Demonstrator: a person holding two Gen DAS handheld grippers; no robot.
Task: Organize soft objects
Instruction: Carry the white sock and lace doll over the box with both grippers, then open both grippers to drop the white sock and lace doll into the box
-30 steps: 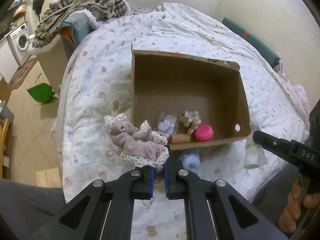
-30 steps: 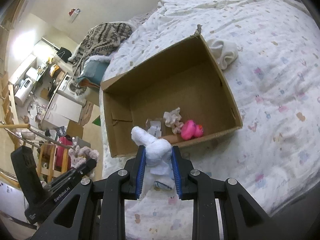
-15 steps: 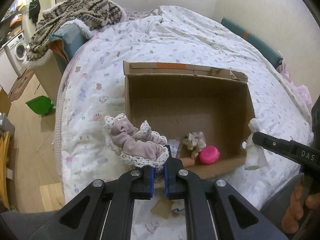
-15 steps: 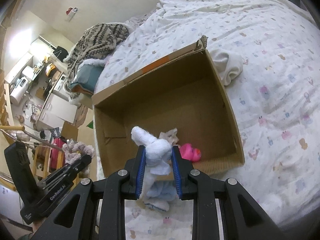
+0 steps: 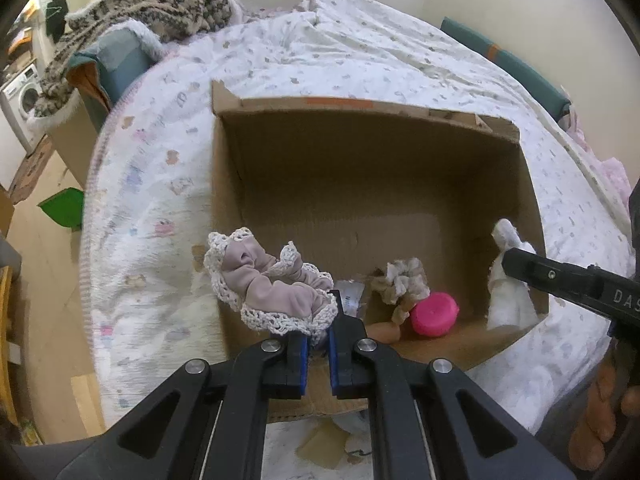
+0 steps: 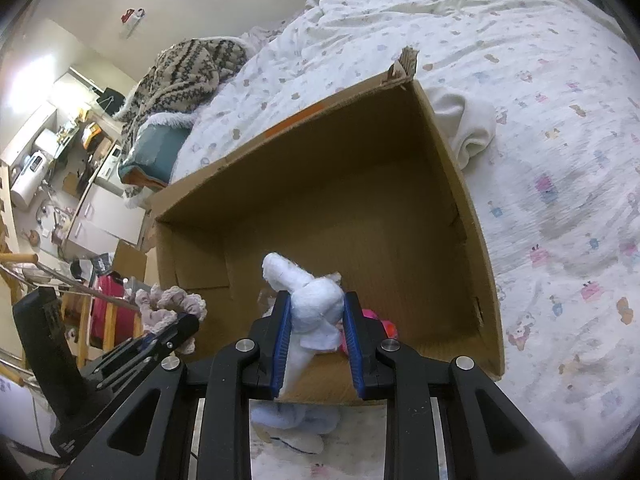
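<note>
An open cardboard box [image 5: 360, 168] [image 6: 360, 184] lies on the bed. My left gripper [image 5: 318, 320] is shut on a mauve scrunchie with white lace trim [image 5: 272, 288], held over the box's near left corner; the same scrunchie [image 6: 168, 304] shows at the left of the right wrist view. My right gripper [image 6: 316, 316] is shut on a white soft toy [image 6: 312, 300], above the box's near wall; that toy [image 5: 508, 284] hangs at the box's right side in the left wrist view. Inside the box lie a pink round item [image 5: 434, 314], a beige scrunchie [image 5: 402, 280] and a clear packet [image 5: 352, 298].
The patterned bedsheet [image 5: 320, 52] spreads all round the box. A white cloth [image 6: 464, 128] lies beside the box's far right wall. A pale blue soft item [image 6: 296, 416] lies on the bed before the box. A knitted blanket [image 5: 140, 8] is heaped at the bed's far left.
Both grippers moved forward and down toward the box with their items still held. The box looks larger, and both items now hang over its near wall.
</note>
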